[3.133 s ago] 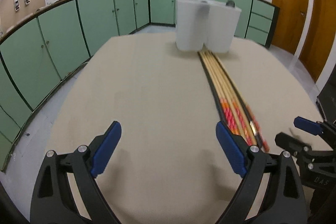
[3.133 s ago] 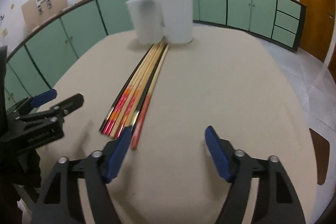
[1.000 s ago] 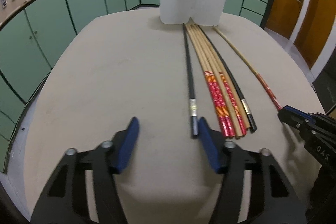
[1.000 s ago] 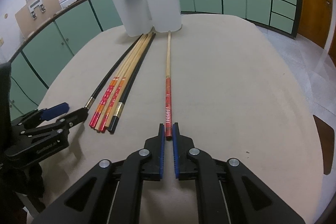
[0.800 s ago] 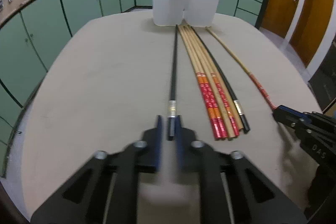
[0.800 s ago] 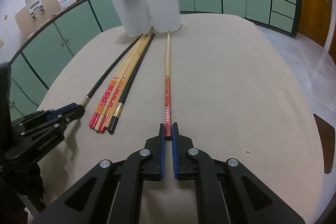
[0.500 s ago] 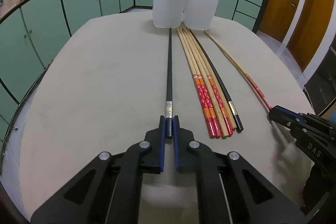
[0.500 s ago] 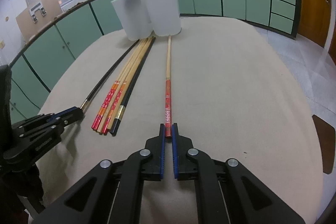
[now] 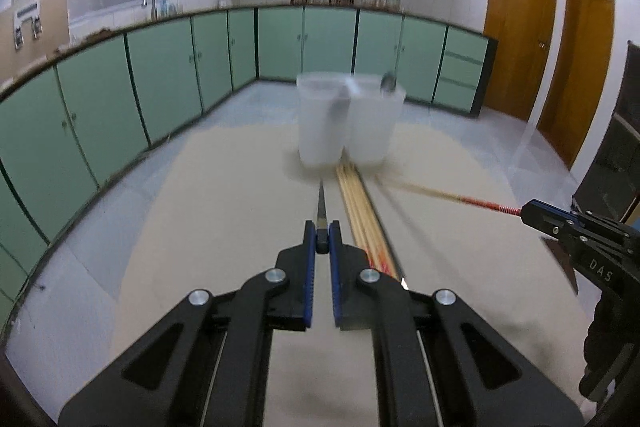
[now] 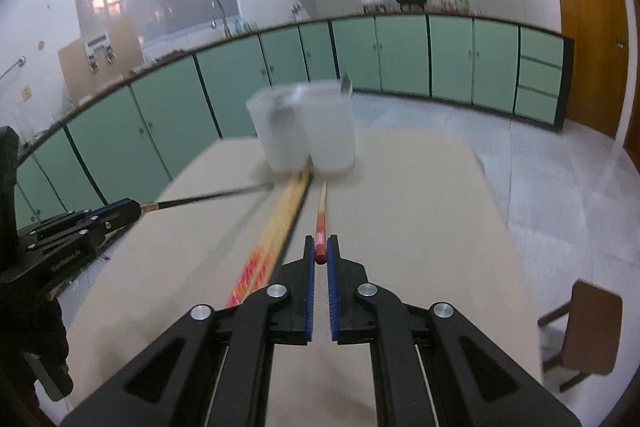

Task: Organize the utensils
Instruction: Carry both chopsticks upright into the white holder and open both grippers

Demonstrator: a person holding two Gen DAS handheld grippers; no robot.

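My left gripper is shut on the end of a black chopstick and holds it lifted, tip toward the white holders. My right gripper is shut on the red end of a wooden chopstick, also lifted toward the holders. Each gripper shows in the other's view, the right one and the left one. Several chopsticks still lie bundled on the beige table, also seen in the right wrist view.
The two white holders stand side by side at the table's far end, with a metal utensil sticking out of the right one. A wooden chair stands right of the table. Green cabinets line the walls.
Both grippers have lifted their chopsticks off the table and tilted up, so the view now looks across the room. The bundle stays on the table.
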